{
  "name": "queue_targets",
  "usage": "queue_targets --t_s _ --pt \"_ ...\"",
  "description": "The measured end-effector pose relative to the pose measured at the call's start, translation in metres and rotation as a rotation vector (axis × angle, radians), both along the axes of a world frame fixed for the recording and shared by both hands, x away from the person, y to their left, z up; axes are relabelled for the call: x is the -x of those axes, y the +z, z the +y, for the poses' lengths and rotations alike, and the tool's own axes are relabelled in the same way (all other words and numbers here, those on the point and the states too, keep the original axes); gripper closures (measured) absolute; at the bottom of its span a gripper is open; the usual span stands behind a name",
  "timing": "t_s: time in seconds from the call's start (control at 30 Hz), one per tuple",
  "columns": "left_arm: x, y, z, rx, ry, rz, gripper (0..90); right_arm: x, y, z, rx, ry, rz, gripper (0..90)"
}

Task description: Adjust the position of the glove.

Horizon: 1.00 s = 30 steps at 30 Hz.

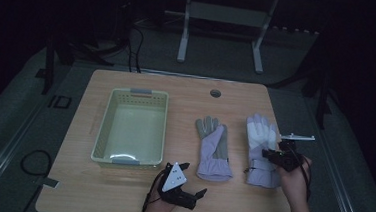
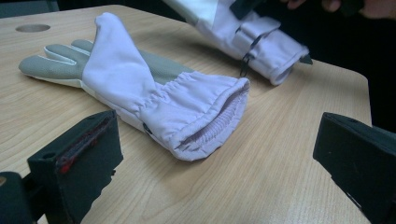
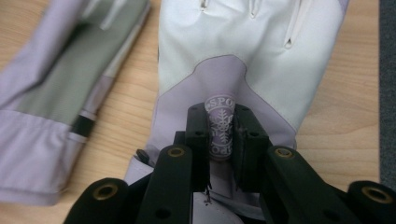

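Two lilac ski gloves lie side by side on the wooden table. The left glove shows its grey palm, cuff toward me. The right glove shows its white and lilac back. My right gripper is shut on a pinched fold of the right glove's back, where a snowflake logo sits. My left gripper stands wide open near the table's front edge, aimed at the left glove's cuff and apart from it.
A pale yellow plastic basket stands on the left half of the table. A round cable hole is at the back middle. The right glove lies close to the table's right edge. Cables lie on the floor at the left.
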<state>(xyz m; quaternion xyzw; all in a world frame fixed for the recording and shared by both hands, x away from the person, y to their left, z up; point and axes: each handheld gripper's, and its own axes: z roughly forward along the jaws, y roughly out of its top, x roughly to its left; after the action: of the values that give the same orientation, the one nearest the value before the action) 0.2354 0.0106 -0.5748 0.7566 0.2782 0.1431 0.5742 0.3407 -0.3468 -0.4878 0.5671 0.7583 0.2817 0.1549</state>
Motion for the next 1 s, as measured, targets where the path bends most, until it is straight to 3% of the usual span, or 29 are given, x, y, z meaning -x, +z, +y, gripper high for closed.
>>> queue_targets --t_s 0.2,0.47,0.63,0.77,0.83,0.9,1.0 --pt "0.0 0.0 0.0 -0.003 -0.001 -0.001 1.4 -0.01 -0.021 -0.001 0.007 -0.002 0.034 76.5" --pt "0.0 0.0 0.0 0.002 -0.011 0.001 1.4 -0.014 -0.033 0.001 0.007 -0.003 0.043 70.2" --pt "0.0 0.0 0.0 0.003 -0.012 0.002 1.4 -0.011 -0.029 -0.003 -0.012 0.014 -0.009 61.8" --pt "0.0 0.0 0.0 0.001 -0.012 0.002 1.4 -0.01 -0.025 -0.006 0.018 0.09 -0.086 49.4" --pt "0.0 0.0 0.0 0.001 -0.012 0.001 1.4 -0.01 -0.026 -0.007 0.018 0.106 -0.088 48.8" --pt "0.0 0.0 0.0 0.0 -0.012 0.0 1.4 -0.01 -0.032 -0.009 0.064 0.129 -0.079 46.0" --pt "0.0 0.0 0.0 0.0 -0.012 0.0 1.3 -0.01 -0.039 -0.012 0.047 0.141 -0.07 46.6"
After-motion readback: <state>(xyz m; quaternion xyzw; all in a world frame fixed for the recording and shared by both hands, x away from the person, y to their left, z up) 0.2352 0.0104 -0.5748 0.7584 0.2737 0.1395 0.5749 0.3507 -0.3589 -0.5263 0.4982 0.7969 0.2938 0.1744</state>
